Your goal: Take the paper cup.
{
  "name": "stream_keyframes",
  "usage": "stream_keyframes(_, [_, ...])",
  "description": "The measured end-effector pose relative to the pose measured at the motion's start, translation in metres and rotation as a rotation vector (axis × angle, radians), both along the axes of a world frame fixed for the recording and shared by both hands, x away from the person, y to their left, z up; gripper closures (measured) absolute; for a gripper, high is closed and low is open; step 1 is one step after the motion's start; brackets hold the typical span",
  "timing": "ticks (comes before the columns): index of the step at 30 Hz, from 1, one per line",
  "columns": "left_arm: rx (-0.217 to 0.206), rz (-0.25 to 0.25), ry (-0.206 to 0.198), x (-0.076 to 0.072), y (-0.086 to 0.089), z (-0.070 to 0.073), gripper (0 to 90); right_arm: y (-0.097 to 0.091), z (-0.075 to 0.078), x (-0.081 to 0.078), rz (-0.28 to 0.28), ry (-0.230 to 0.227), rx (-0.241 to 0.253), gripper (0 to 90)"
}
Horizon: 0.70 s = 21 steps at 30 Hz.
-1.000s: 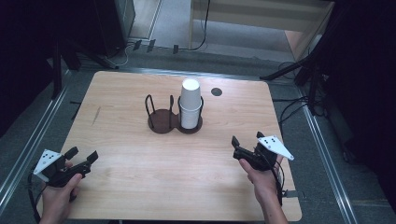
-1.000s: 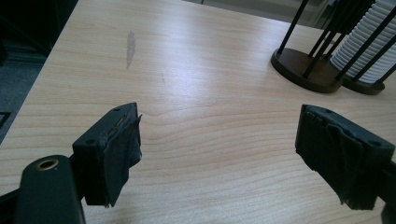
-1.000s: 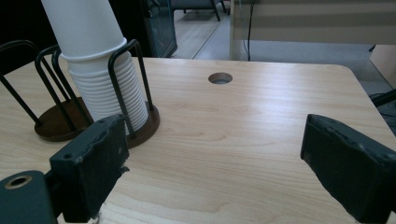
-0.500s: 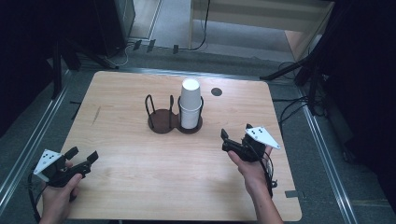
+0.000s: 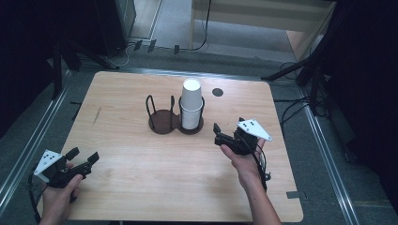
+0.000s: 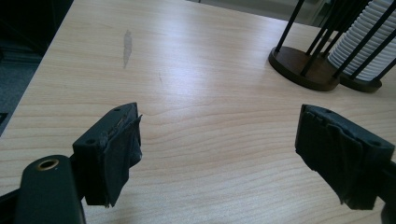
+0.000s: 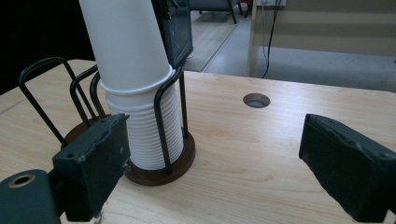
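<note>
A dark two-ring cup holder [image 5: 162,122] stands mid-table, and a stack of white paper cups [image 5: 191,105] sits upright in its right ring. The left ring is bare. My right gripper [image 5: 229,125] hovers just right of the holder, open, with nothing between its jaws. In the right gripper view the cups [image 7: 135,84] and holder base [image 7: 159,172] loom close ahead of the left jaw, and the gripper [image 7: 212,154] is open. My left gripper [image 5: 83,155] rests near the front left corner, open and empty. Seen from the left gripper [image 6: 219,135], the holder [image 6: 303,70] is far off.
A round cable hole [image 5: 217,92] lies in the wooden table [image 5: 141,187] behind the cups. Metal rails run along both sides of the table. Dark stands and cables crowd the floor beyond the far edge.
My right gripper has moved left and a little forward, closer to the cup holder. The left hand has stayed where it was.
</note>
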<state>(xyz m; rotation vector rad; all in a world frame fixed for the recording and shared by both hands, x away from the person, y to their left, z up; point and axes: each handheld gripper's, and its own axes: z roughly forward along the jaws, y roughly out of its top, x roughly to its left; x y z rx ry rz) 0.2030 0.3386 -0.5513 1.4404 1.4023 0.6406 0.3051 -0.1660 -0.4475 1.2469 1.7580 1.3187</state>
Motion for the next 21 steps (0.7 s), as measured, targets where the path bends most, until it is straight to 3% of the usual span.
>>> stream_keyframes(21, [0.010,0.003,0.000,0.000,-0.001,0.000,15.0,0.032,0.005,0.020,0.030,0.002,-0.002,8.3])
